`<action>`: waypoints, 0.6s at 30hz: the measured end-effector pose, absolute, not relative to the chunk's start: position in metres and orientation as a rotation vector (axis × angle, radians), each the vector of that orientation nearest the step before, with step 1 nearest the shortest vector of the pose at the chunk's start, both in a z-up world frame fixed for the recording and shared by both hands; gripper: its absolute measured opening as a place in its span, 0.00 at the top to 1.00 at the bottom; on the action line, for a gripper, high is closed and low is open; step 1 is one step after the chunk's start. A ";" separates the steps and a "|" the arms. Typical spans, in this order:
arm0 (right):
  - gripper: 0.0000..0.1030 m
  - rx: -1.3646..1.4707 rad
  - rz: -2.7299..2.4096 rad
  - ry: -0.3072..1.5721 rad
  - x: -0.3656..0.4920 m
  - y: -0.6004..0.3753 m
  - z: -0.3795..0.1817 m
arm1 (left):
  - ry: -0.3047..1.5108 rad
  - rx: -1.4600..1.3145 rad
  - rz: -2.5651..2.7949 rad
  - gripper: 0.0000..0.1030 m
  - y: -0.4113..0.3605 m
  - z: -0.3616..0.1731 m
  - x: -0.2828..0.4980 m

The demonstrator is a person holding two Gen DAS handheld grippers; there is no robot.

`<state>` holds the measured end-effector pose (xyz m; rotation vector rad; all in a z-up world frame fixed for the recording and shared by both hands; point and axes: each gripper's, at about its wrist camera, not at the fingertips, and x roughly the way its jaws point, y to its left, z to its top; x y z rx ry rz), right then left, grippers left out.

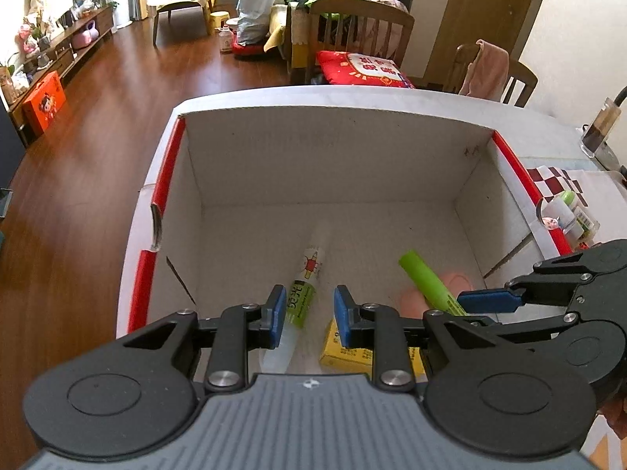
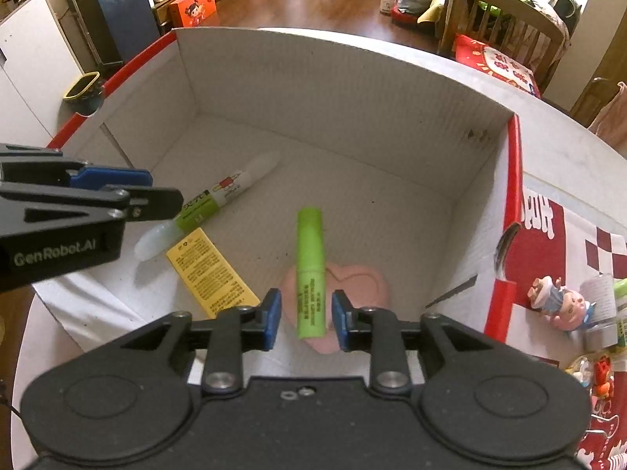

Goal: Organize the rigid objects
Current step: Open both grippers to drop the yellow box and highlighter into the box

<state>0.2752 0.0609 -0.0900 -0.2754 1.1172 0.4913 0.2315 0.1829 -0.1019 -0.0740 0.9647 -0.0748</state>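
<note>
A white cardboard box with red edges [image 1: 321, 152] [image 2: 352, 90] holds a green tube [image 2: 310, 270] [image 1: 427, 280], a white-and-green glue pen [image 2: 219, 199] [image 1: 305, 286], a yellow box [image 2: 211, 272] [image 1: 345, 348] and a pink heart-shaped piece [image 2: 352, 278] [image 1: 454, 282]. My left gripper [image 1: 309, 315] is open above the glue pen and yellow box. My right gripper [image 2: 306, 319] is open, its jaws either side of the green tube's near end, not touching it. The tube lies on the pink piece.
A small figurine [image 2: 560, 305] and small bottles [image 1: 568, 211] stand on the red-checked cloth [image 2: 588, 243] right of the box. Wooden chairs [image 1: 360, 27] and a red cushion [image 1: 364, 68] lie beyond the table. Wooden floor lies to the left.
</note>
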 end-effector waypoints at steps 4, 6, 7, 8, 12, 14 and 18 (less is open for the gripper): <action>0.67 -0.259 0.494 1.108 0.272 0.057 -0.085 | 0.965 -0.062 -0.078 0.75 0.178 -0.100 0.230; 0.66 -0.251 0.498 1.098 0.273 0.056 -0.080 | 0.963 -0.060 -0.077 0.75 0.176 -0.099 0.228; 0.65 -0.246 0.501 1.093 0.273 0.055 -0.077 | 0.963 -0.061 -0.077 0.75 0.176 -0.097 0.227; 0.64 -0.242 0.506 1.088 0.273 0.054 -0.075 | 0.961 -0.061 -0.076 0.75 0.177 -0.096 0.226; 0.56 -0.225 0.525 1.068 0.267 0.048 -0.067 | 0.947 -0.066 -0.073 0.67 0.174 -0.088 0.223; 0.52 -0.218 0.532 1.055 0.263 0.045 -0.064 | 0.933 -0.070 -0.071 0.47 0.173 -0.084 0.219; 0.47 -0.196 0.549 1.027 0.254 0.038 -0.054 | 0.891 -0.059 -0.073 0.37 0.166 -0.071 0.210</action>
